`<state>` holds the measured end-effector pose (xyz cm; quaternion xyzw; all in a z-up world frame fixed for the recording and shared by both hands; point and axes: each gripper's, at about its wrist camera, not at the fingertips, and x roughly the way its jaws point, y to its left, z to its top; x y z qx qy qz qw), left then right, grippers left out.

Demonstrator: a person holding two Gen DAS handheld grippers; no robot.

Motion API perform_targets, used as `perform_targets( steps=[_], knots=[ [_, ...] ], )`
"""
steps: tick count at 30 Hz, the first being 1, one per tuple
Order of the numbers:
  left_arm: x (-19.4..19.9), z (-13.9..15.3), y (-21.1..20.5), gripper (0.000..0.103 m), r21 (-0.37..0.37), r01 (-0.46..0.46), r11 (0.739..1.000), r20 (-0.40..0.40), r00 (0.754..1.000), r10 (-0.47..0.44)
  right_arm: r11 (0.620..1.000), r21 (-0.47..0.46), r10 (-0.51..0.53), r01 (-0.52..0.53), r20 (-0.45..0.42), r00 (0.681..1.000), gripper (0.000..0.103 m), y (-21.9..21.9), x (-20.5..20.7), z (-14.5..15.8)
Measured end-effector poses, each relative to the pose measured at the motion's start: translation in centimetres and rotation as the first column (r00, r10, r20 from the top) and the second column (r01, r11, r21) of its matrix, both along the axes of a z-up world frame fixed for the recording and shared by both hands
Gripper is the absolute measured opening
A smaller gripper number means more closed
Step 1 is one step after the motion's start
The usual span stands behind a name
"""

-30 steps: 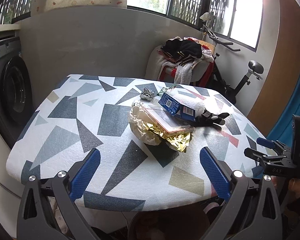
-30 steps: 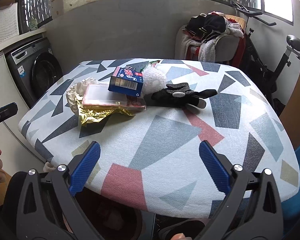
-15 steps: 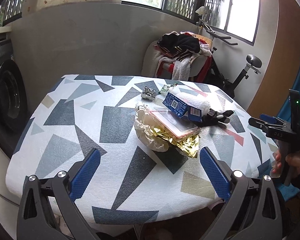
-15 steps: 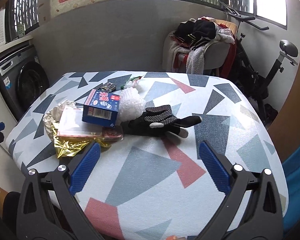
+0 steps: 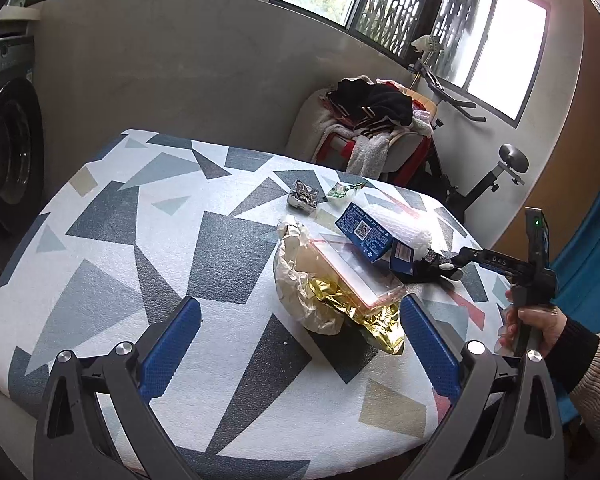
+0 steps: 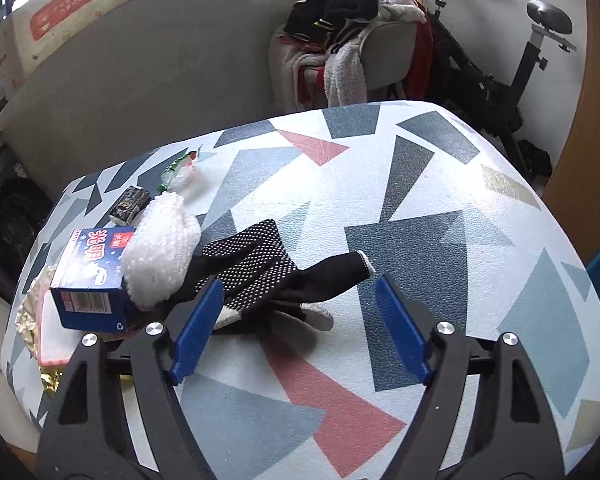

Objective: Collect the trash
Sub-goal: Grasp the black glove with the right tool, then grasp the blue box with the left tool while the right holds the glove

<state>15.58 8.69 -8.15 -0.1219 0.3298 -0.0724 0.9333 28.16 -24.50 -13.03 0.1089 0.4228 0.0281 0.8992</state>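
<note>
1. Trash lies heaped near the middle of the tabletop (image 5: 112,240): a blue box (image 6: 88,280), a white fluffy wad (image 6: 160,256), a black dotted glove (image 6: 260,268), a clear packet (image 5: 356,268), gold foil (image 5: 364,312) and crumpled paper (image 5: 296,280).
2. Box and packet rest on the foil and paper, hiding much of both; in the right wrist view only their edges peek out at the left.
3. Behind the heap sit a small foil pack (image 5: 302,196) and a green wrapper (image 5: 342,191), apart from it; their print is too small to read.
4. Left claw (image 5: 300,340) hangs wide above the near tabletop, nothing between its pads.
5. Right claw (image 6: 298,328) is closing over the glove's fingers, the pads not pressing on it. In the left view a hand (image 5: 536,328) holds it, its tips lost against the glove.
</note>
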Motion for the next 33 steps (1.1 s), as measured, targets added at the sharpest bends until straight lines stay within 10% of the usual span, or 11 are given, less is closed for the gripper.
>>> perform_targets(
  steps=[5,9,19,26,33],
  knots=[
    [1.0,-0.6,-0.2,0.097,-0.004,0.008,1.000,-0.024,1.000,-0.008,0.995,0.102,-0.004,0.014,-0.090,0.996,0.065,-0.2,2.1,-3.0],
    [1.4,-0.8,-0.7,0.096,0.003,0.024,1.000,-0.032,0.999,-0.024,0.999,0.050,0.011,-0.008,-0.066,0.998,0.017,0.8,1.8,-2.7],
    [4.3,0.7,-5.3,0.091,0.066,0.142,0.988,-0.042,0.989,-0.140,0.999,-0.021,-0.031,0.037,0.246,0.969,0.016,-2.5,-3.2,6.4],
    [12.5,-0.1,-8.9,0.091,-0.218,0.151,0.964,-0.198,0.960,-0.196,1.000,-0.008,0.019,-0.018,0.281,0.960,0.016,-3.2,-5.1,8.1],
    [20.7,-3.6,-8.6,0.081,-0.333,-0.034,0.942,-0.375,0.921,-0.100,0.999,0.009,0.046,-0.050,0.252,0.967,0.016,-3.2,-6.0,6.0]
  ],
)
